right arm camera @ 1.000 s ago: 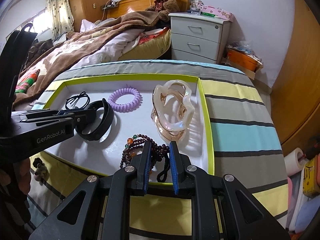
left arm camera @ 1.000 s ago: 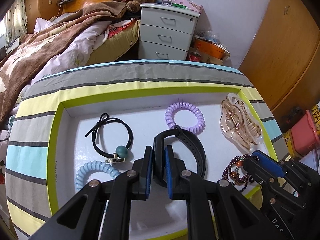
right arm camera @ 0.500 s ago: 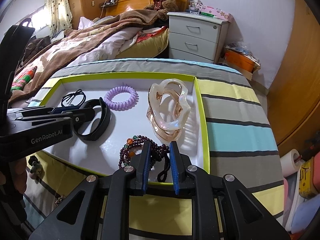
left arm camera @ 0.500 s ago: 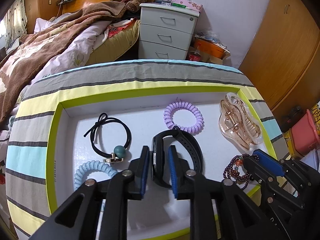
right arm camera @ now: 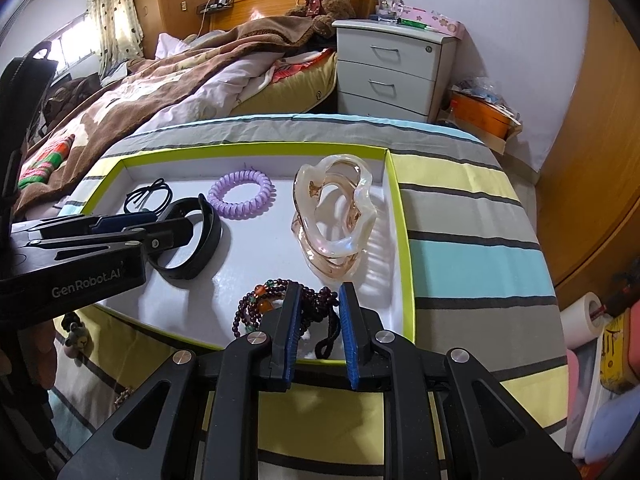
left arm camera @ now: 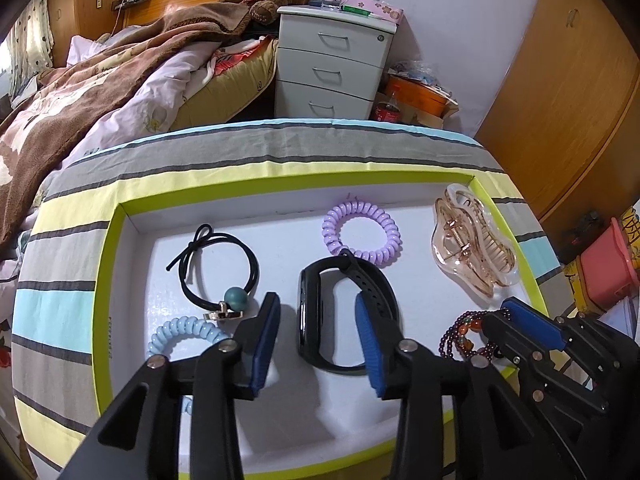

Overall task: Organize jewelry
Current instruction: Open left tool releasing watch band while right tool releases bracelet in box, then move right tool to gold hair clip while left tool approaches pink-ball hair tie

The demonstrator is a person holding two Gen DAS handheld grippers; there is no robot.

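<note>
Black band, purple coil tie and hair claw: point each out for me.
Black band [left arm camera: 306, 312], left wrist view, on its thick left side.
Purple coil tie [left arm camera: 390, 236], left wrist view, on its right arc.
Hair claw [right arm camera: 320, 248], right wrist view, on its lower body.

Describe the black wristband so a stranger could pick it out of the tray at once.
Find the shallow white tray with the lime-green rim on the striped cloth. Near its middle, just in front of the purple coil hair tie, the black wristband stands on edge between the opening fingers of the left gripper. It is the only broad, flat, solid black loop; the black elastic hair tie is thin cord with a teal bead.
</note>
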